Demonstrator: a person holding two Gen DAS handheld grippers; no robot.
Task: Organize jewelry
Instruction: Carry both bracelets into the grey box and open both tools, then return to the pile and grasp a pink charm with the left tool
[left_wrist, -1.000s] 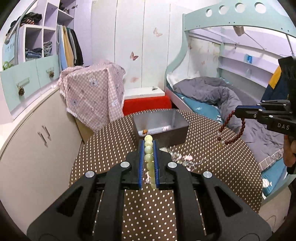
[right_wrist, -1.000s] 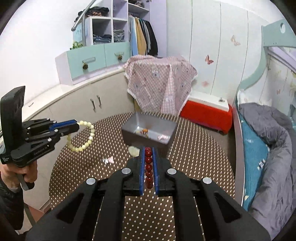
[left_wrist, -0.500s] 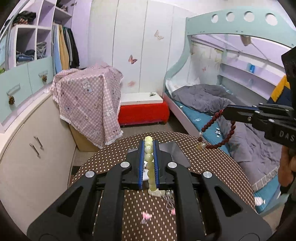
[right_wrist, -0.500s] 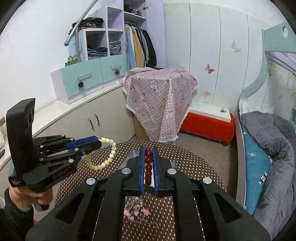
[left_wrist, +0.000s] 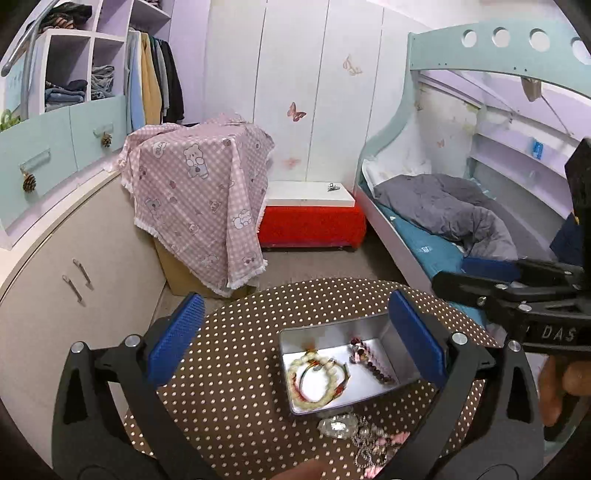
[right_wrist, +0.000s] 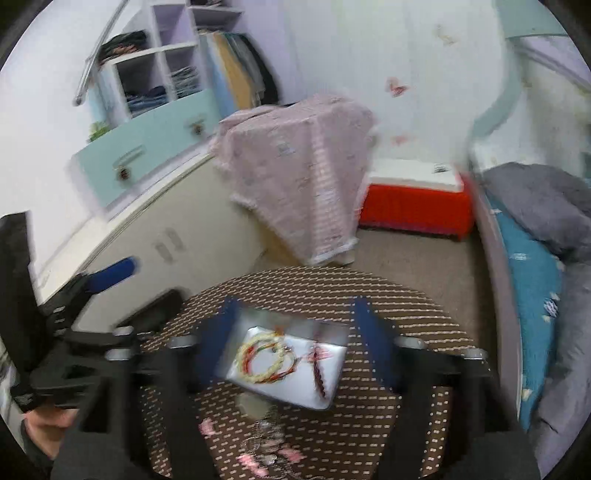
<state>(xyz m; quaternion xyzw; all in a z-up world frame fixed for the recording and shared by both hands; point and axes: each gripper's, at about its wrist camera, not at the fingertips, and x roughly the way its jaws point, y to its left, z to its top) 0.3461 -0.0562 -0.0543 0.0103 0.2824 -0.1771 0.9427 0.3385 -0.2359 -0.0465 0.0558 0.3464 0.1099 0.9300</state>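
Note:
A grey metal tin (left_wrist: 325, 334) sits on the round polka-dot table (left_wrist: 236, 373). Inside lie a pale green bead bracelet (left_wrist: 314, 376) and a dark red bead bracelet (left_wrist: 375, 367). My left gripper (left_wrist: 295, 339) hangs just above the tin, its jaws opening wide with nothing between the blue pads. My right gripper (right_wrist: 295, 339), blurred, also hovers over the tin (right_wrist: 295, 386) with jaws opening and empty; the pale bracelet (right_wrist: 262, 358) and red bracelet (right_wrist: 319, 373) rest below it. Each gripper shows at the other view's edge: right gripper (left_wrist: 465, 275), left gripper (right_wrist: 136, 295).
A heap of loose silver and pink jewelry (left_wrist: 354, 432) lies on the table in front of the tin. Beyond the table stand a box draped in pink checked cloth (left_wrist: 199, 199), a red chest (left_wrist: 310, 225), a cabinet (left_wrist: 74, 280) and a bed (left_wrist: 443, 221).
Both grippers moved forward over the tin and went from shut to open. The pale bracelet left the left jaws and the red bracelet left the right jaws; both now lie in the tin.

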